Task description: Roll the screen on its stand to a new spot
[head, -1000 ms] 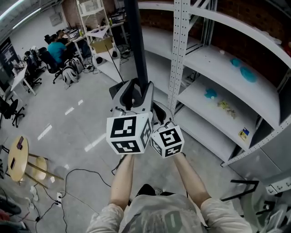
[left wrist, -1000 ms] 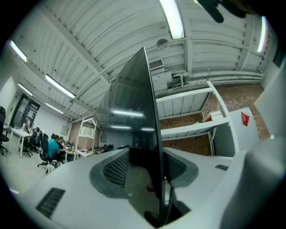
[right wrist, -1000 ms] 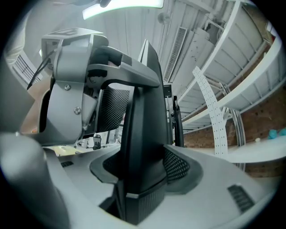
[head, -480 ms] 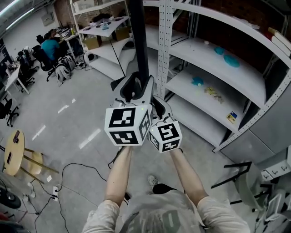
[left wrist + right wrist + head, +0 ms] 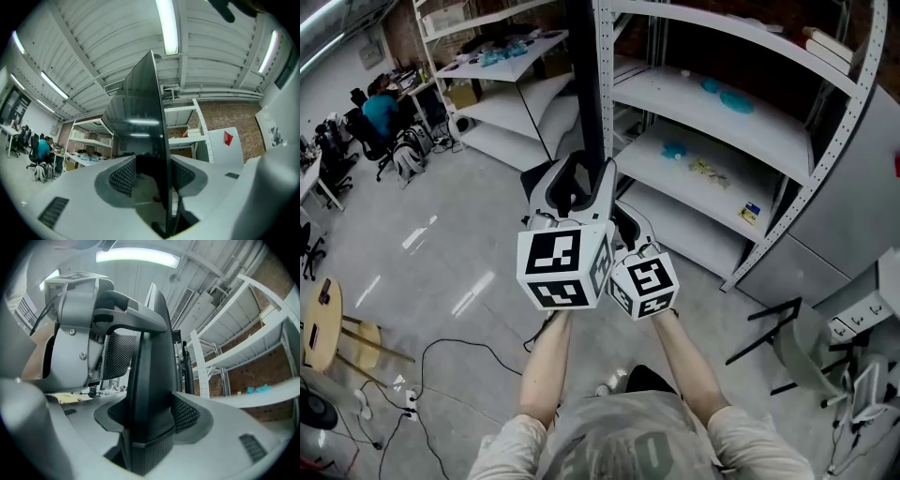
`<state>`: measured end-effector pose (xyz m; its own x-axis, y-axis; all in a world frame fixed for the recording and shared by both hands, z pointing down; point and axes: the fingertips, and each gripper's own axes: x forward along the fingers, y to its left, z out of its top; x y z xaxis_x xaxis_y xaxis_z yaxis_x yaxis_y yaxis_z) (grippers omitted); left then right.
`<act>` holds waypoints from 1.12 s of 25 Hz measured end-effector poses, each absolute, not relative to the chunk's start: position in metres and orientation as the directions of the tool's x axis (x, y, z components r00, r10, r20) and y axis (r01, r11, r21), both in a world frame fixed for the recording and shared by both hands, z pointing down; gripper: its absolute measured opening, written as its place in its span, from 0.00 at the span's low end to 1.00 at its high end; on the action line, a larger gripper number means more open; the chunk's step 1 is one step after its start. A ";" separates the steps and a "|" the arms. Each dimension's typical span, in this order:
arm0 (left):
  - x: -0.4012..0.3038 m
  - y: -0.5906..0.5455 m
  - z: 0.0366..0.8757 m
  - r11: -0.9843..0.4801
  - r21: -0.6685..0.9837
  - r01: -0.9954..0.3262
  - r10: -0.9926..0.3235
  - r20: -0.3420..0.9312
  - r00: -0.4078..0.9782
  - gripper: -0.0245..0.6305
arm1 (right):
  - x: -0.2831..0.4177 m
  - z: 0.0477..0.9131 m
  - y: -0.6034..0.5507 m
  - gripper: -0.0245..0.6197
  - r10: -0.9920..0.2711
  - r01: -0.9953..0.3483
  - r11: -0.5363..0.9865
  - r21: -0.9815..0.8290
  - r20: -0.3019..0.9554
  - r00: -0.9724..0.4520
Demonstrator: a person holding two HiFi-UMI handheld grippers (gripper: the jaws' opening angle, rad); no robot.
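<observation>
The screen [image 5: 584, 84] is a tall black panel seen edge-on, rising in front of me in the head view. Both grippers hold its edge at about the same height. My left gripper [image 5: 581, 173], under its marker cube, is shut on the screen. The thin glossy edge [image 5: 161, 140] runs between the left gripper's [image 5: 152, 176] mesh pads. My right gripper [image 5: 623, 217] sits just right of it and lower, also shut on the screen. The thick black casing [image 5: 150, 380] fills the gap between the right gripper's [image 5: 147, 416] pads. The stand's base is hidden below my arms.
White metal shelving [image 5: 722, 122] with a few turquoise items [image 5: 727, 98] runs close on the right. A black frame [image 5: 769, 328] stands at the lower right. Cables [image 5: 441, 366] and a round wooden stool [image 5: 323, 323] are on the floor at left. A person [image 5: 380, 103] sits at far desks.
The screen and both grippers have travelled together along the shelving. The rack's uprights and shelves have slid leftward and nearer, and the desks and stool have drifted toward the left edge.
</observation>
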<state>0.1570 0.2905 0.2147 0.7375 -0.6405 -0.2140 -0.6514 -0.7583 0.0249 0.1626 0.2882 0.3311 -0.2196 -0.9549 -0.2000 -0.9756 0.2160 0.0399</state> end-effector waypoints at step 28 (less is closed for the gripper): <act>0.255 0.496 0.211 -0.722 -0.010 -0.692 -0.671 -0.235 0.703 0.37 | 0.262 0.331 0.488 0.38 -0.932 -0.950 0.311 0.034 -0.186 -0.312</act>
